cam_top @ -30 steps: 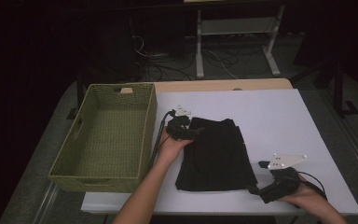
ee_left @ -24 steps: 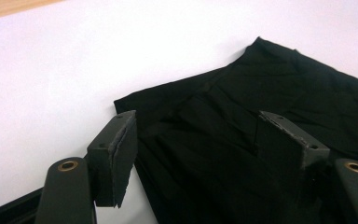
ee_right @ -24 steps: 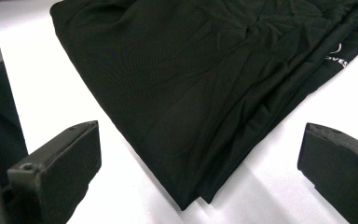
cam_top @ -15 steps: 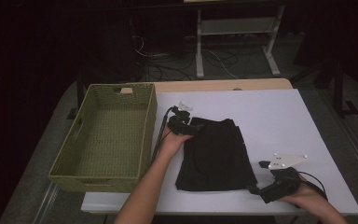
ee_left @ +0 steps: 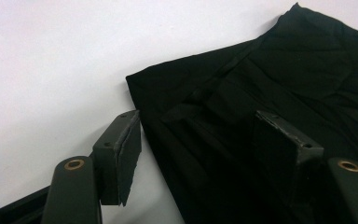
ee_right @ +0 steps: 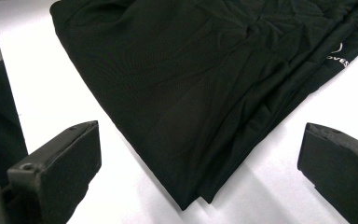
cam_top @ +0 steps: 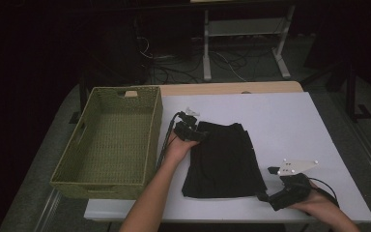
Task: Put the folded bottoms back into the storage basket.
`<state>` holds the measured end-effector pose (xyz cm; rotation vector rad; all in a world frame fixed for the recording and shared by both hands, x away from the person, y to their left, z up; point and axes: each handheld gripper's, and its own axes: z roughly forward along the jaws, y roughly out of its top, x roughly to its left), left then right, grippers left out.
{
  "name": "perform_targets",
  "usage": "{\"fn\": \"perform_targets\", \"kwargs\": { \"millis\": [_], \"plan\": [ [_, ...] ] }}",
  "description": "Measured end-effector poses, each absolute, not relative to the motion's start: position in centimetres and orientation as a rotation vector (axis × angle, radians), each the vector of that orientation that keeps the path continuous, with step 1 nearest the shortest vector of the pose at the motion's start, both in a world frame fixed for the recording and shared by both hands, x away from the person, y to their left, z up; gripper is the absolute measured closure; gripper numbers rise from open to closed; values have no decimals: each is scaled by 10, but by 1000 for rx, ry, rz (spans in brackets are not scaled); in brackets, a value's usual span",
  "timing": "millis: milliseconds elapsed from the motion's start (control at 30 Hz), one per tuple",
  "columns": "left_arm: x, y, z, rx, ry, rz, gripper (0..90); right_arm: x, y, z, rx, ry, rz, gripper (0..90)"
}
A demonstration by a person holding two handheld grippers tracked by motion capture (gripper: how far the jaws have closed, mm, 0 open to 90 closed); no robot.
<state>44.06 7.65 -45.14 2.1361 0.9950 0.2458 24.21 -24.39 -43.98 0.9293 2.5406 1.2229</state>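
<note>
A folded black garment (cam_top: 224, 162) lies flat in the middle of the white table (cam_top: 280, 121). My left gripper (cam_top: 195, 131) is at its far left corner. In the left gripper view this gripper (ee_left: 200, 158) is open, the garment (ee_left: 270, 79) corner lying between its jaws, one jaw over the cloth and the other over bare table. My right gripper (cam_top: 268, 183) sits at the garment's near right corner. In the right gripper view it (ee_right: 200, 172) stands wide open, with the corner of the garment (ee_right: 191, 70) between the jaws and untouched.
A green woven basket (cam_top: 106, 179) stands at the table's left, close to the left arm. A wooden strip (cam_top: 232, 88) edges the table's far side. Bare white table lies to the right of the garment. Small white lettering (ee_right: 338, 58) marks the cloth.
The left gripper has edged slightly away from the person, toward the garment's far corner. The right gripper and the garment have stayed put.
</note>
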Motion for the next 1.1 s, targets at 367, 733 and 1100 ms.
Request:
{"fn": "perform_targets", "kwargs": {
  "millis": [367, 733, 1100],
  "plan": [
    [437, 71, -451, 2150, 941, 201, 467, 242, -243, -440, 928, 2547, 1222, 0],
    [436, 71, -451, 2165, 892, 149, 730, 242, -243, -440, 928, 2551, 1222, 0],
    [436, 71, -451, 2155, 885, 121, 833, 240, -241, -438, 939, 2528, 1221, 20]
  ]
}}
